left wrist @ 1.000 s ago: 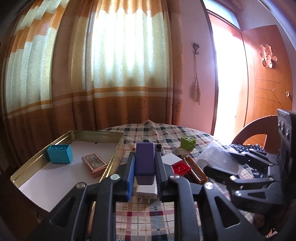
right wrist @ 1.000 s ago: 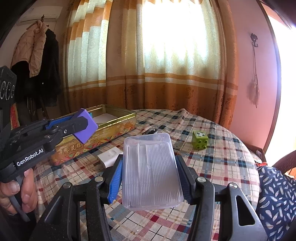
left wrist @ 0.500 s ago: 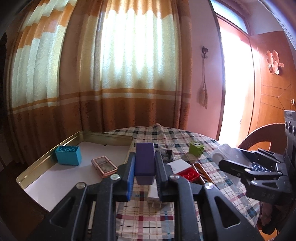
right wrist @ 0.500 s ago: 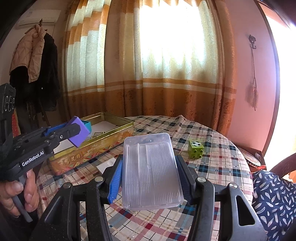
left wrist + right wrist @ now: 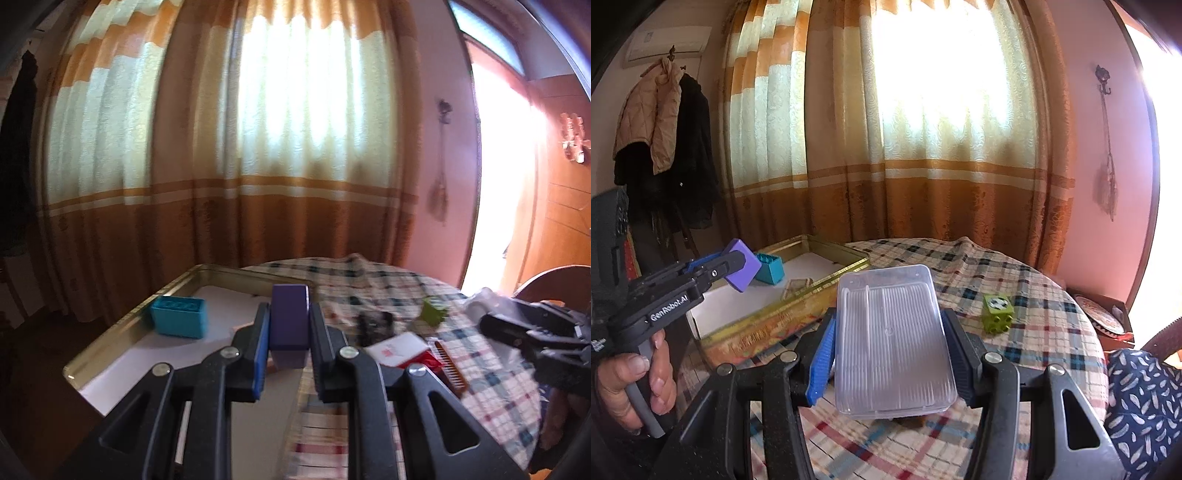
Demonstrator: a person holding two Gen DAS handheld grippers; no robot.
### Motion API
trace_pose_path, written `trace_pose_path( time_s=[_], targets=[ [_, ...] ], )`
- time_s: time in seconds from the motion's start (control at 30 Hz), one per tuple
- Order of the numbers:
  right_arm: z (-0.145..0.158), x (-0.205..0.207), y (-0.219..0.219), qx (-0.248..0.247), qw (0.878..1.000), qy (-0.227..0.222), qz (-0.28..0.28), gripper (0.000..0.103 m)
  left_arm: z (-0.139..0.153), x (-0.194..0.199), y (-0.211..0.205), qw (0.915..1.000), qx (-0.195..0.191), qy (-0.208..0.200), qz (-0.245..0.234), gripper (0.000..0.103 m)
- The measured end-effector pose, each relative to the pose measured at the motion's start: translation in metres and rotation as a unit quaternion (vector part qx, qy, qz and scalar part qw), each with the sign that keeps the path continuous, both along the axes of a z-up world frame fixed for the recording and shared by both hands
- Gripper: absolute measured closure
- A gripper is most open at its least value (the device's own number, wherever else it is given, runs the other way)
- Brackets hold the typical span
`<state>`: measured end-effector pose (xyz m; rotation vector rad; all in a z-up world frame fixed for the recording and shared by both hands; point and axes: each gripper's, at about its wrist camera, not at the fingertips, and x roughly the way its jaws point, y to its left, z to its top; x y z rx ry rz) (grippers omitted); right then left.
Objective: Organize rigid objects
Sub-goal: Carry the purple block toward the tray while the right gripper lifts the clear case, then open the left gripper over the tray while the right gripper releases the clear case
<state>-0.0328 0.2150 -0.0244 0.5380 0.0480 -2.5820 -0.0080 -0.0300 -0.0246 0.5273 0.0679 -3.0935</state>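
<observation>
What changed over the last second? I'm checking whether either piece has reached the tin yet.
The left gripper carried the purple block from the tablecloth over the gold tin. The right gripper lifted the clear plastic box slightly. Both grips are unchanged, and the blue block stays in the tin.

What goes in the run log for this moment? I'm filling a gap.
left tongs: shut on purple block | right tongs: shut on clear plastic case | gold tray: teal block inside
</observation>
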Motion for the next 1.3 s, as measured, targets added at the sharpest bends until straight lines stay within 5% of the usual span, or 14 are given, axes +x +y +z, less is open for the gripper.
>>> trace_pose_path(
  time_s=[0.43,0.8,1.3],
  targets=[
    [0.013,-0.044,-0.11,0.039,0.993,-0.045,0.098,0.047,-0.009,-0.052,-0.096,0.9849,0.005,-0.129,0.116,0.085],
    [-0.023,-0.089,-0.189,0.089,0.982,-0.108,0.124,0.046,-0.019,-0.081,-0.105,0.9766,-0.019,-0.191,0.096,0.085],
    [-0.038,-0.094,-0.221,0.118,0.977,-0.113,0.14,0.046,-0.032,-0.09,-0.106,0.97,-0.032,-0.222,0.094,0.084]
  ],
)
